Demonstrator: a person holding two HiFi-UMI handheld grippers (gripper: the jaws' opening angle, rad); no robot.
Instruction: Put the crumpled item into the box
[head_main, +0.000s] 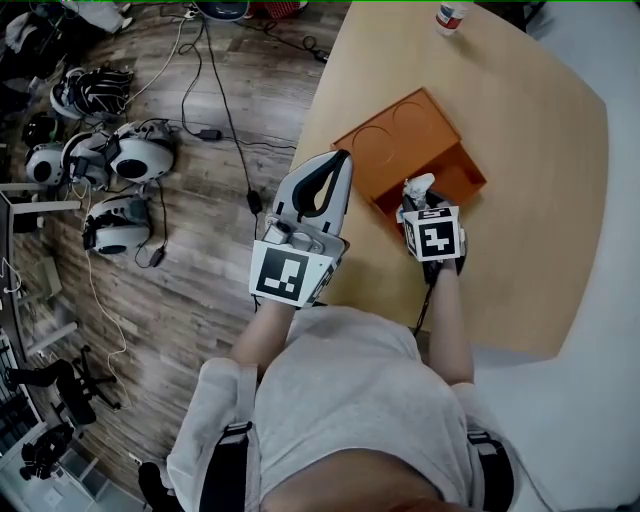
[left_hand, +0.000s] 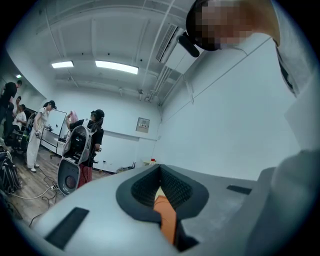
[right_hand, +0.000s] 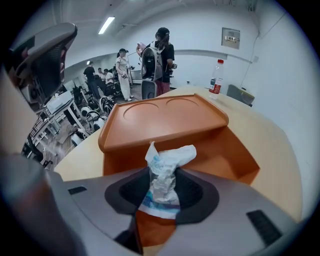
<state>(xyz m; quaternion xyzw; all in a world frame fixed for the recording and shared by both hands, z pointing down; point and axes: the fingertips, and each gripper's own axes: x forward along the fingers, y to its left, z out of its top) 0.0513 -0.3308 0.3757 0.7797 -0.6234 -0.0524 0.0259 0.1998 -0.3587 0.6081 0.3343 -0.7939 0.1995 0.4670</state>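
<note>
An orange box (head_main: 452, 172) lies open on the wooden table (head_main: 545, 210), its lid (head_main: 385, 148) folded back to the far left. My right gripper (head_main: 420, 203) hangs over the box's near edge, shut on a crumpled white wrapper with blue print (head_main: 418, 187). In the right gripper view the wrapper (right_hand: 163, 172) stands up between the pads (right_hand: 192, 192), just before the box's hollow (right_hand: 225, 152). My left gripper (head_main: 336, 160) is held at the table's left edge beside the box, jaws shut and empty. In the left gripper view the left gripper (left_hand: 160, 186) points up at a white wall.
A plastic bottle (head_main: 450, 14) stands at the table's far edge, and shows as a bottle (right_hand: 216, 78) behind the lid. On the wooden floor to the left lie several white devices (head_main: 130, 155) and black cables (head_main: 225, 110). People stand in the room behind.
</note>
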